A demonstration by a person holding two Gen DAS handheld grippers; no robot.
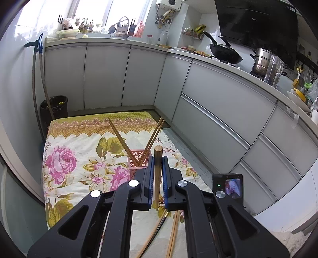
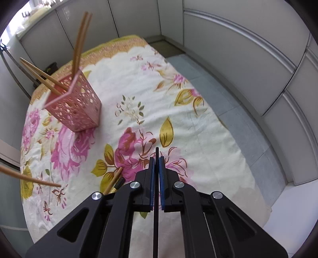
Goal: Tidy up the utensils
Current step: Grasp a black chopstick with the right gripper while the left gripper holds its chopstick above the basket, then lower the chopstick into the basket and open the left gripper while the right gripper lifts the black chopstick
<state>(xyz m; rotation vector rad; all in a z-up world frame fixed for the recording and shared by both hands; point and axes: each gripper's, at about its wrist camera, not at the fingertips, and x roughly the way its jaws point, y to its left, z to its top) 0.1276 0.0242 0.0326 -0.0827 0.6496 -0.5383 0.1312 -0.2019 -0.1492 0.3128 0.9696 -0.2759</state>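
Home kitchen. Grey base cabinets [image 1: 105,75] run in an L under a pale countertop [image 1: 228,63]. Black wok [image 1: 225,52] and steel pot [image 1: 262,61] sit on the hob below a black range hood [image 1: 256,19]. Wall-mounted water heater [image 1: 169,6] beside the window [image 1: 89,12], cluttered sill. Bin [image 1: 54,107] in the corner. Floral cloth [image 1: 83,150] spread on the tiled floor.

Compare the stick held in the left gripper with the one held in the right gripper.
The left gripper is shut on a thick, round, light-brown wooden stick; the right gripper is shut on a thin black chopstick. The wooden stick's blunt end stands well past the fingertips; the black chopstick's tip barely clears them. Both run lengthwise between the jaws, above the floral cloth.
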